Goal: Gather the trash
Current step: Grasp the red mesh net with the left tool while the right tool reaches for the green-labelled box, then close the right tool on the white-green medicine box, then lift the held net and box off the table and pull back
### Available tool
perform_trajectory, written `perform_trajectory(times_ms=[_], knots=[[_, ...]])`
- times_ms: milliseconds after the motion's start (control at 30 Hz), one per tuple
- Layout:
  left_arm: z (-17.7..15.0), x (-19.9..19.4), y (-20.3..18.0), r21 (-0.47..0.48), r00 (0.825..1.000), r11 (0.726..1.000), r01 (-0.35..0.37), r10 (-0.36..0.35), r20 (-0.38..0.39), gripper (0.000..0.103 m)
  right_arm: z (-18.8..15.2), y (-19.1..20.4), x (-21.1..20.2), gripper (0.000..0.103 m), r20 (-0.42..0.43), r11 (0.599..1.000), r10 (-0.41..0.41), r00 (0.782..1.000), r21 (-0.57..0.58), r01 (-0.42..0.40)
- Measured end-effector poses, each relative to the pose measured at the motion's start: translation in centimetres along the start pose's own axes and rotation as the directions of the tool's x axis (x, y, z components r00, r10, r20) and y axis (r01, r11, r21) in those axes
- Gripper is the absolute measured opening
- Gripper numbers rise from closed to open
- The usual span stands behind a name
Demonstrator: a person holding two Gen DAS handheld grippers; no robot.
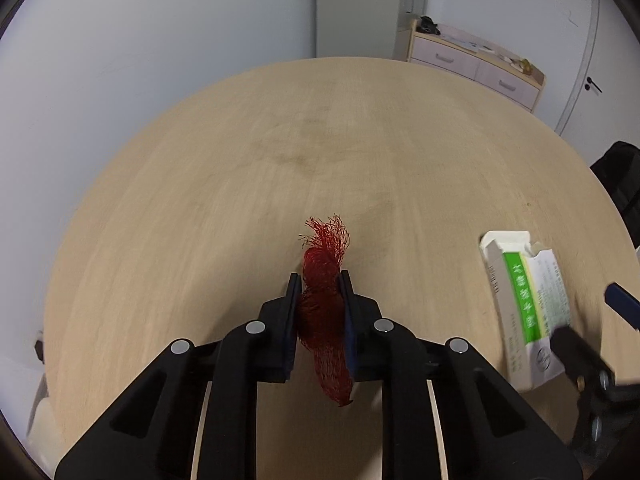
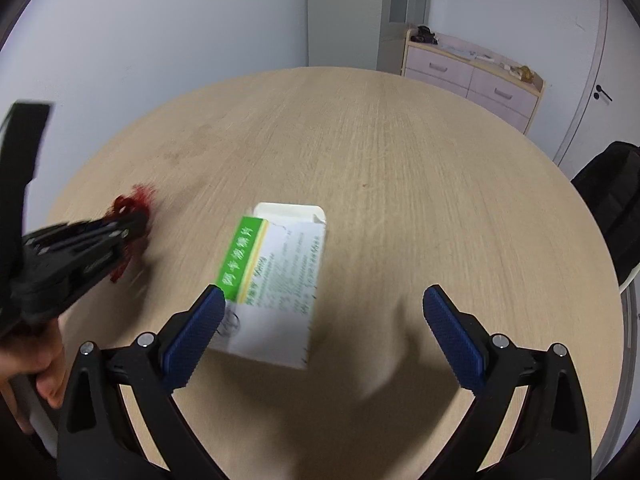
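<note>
My left gripper (image 1: 320, 284) is shut on a red mesh net (image 1: 324, 304), which sticks out past the fingertips and hangs down behind them, above the round wooden table (image 1: 240, 184). The net also shows in the right wrist view (image 2: 132, 204), held by the left gripper (image 2: 140, 216). A white and green medicine box (image 2: 276, 280) with an open end flap lies on the table; it also shows in the left wrist view (image 1: 520, 300). My right gripper (image 2: 324, 300) is open wide and empty, its left finger (image 2: 196, 332) over the box's near left corner.
A pink drawer cabinet (image 2: 472, 80) stands by the far wall. A black chair or bag (image 2: 612, 208) is at the table's right edge. A hand (image 2: 44, 364) holds the left gripper at the left. A white door is on the right.
</note>
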State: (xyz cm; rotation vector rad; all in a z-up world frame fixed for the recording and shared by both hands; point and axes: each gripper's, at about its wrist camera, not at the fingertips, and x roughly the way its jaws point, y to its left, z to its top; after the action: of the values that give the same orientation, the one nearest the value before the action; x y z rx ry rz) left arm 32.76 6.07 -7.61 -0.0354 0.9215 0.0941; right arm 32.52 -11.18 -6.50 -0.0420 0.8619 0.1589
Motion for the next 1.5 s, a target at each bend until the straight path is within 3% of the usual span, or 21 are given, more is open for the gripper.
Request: perform_trajectory(times_ms=[267,433,500,600,733,767,867,1167,1500], knots=[[-1.4,-1.5,3.0,-0.025,1.000,0.999,-0.028,0.028,-0.010,0.018,0.9,2.5,2.5,0.084,-0.060,0.998,-0.019,0.998,0.055,0.023],[-2.4,-2.5,3.8,-0.038,0.999,0.999,-0.039,0.039,-0.013,0.018,0.9,3.8,2.1,0.069,-0.080,0.999,-0.026,0.996,0.045,0.030],[-2.7,-2.9,4.3,-0.048,0.999,0.998,-0.039,0.038,-0.015,0.018,1.0,4.1,1.9,0.070,-0.076,0.999,-0.007,0.997,0.052,0.010],[-3.2,-3.4,4.5,-0.049,0.999,0.998,-0.043,0.042,-0.013,0.018,0.9,4.6,2.1,0.085,-0.075,0.998,-0.024,0.997,0.062,0.029],[-3.5,-3.9,4.5,-0.045,0.999,0.998,-0.046,0.045,-0.014,0.018,0.0,5.2,3.1,0.085,-0.104,0.997,-0.043,0.994,0.055,0.049],[-3.5,-3.9,4.6,-0.043,0.999,0.998,-0.046,0.045,-0.014,0.018,-0.2,5.2,3.4,0.084,-0.110,0.997,-0.052,0.993,0.051,0.058],[-3.6,-4.0,4.5,-0.039,0.999,0.998,-0.048,0.047,-0.015,0.018,-0.4,5.0,3.0,0.059,-0.078,0.997,-0.059,0.995,0.049,0.063],[-5.0,-5.1,3.4,-0.026,0.999,0.999,-0.040,0.040,-0.013,0.018,-1.5,3.8,1.3,0.058,-0.081,0.996,-0.071,0.994,0.053,0.075],[-8.3,-7.7,0.7,0.003,1.000,1.000,-0.025,0.025,-0.004,0.018,-5.8,2.7,-4.5,0.058,-0.007,0.997,-0.074,0.997,0.033,0.074]])
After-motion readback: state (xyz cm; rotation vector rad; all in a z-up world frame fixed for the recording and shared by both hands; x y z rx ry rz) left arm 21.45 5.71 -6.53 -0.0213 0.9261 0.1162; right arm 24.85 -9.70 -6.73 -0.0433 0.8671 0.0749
